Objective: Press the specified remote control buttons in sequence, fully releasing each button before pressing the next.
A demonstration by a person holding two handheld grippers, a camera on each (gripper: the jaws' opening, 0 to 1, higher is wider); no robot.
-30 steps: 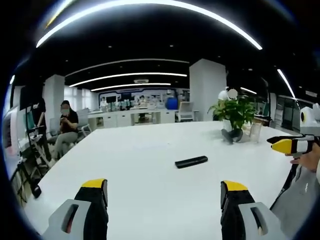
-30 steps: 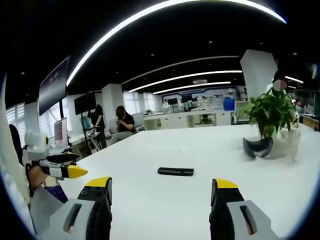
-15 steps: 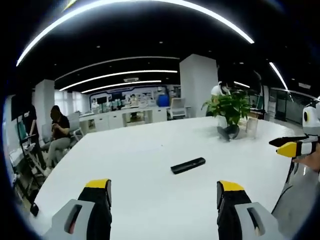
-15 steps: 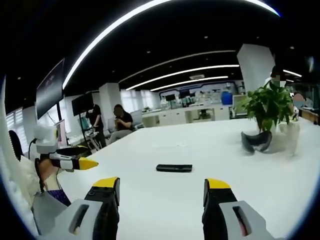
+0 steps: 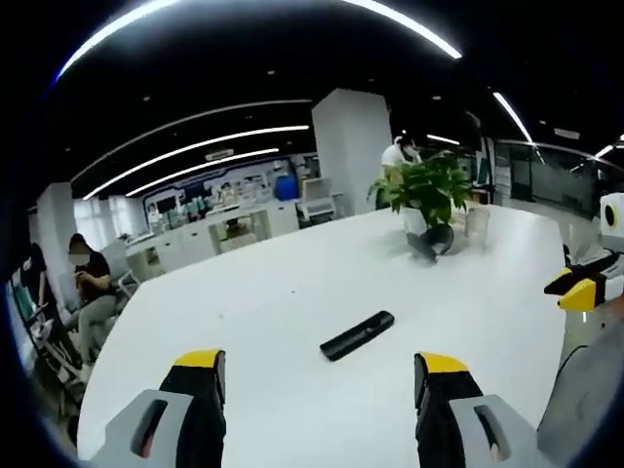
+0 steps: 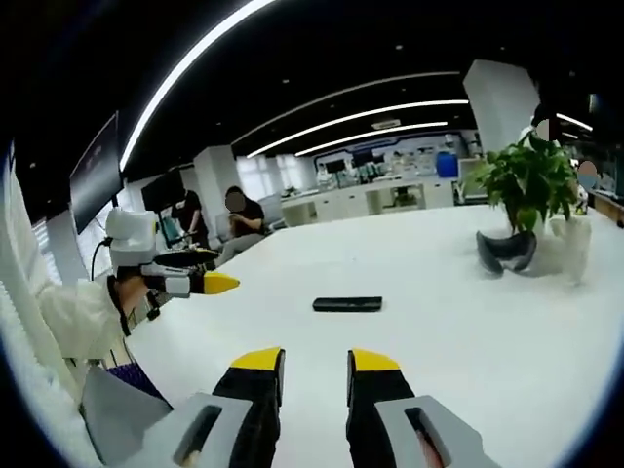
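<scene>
1. Since one second ago, the jaws of the right gripper (image 6: 315, 363) have come together from wide apart to a narrow gap, with nothing between them. This looks like a preparation to press with the closed tips.
2. The left gripper (image 5: 320, 366) keeps its jaws wide apart and holds nothing. Its view has turned, so the remote control (image 5: 357, 334) now lies slanted in it, but I judge the remote itself did not move.
3. The remote control (image 6: 347, 304) lies flat on the white table (image 6: 458, 322), well ahead of both grippers and touched by neither. The potted plant (image 6: 526, 185) stands far behind the remote, to its right in the right gripper view.
4. A seated person (image 6: 240, 226) is beyond the table edge, far from the remote.
5. No button is pressed yet, in my judgement. The right gripper must next travel forward and down to the remote; the buttons are too small to see.
</scene>
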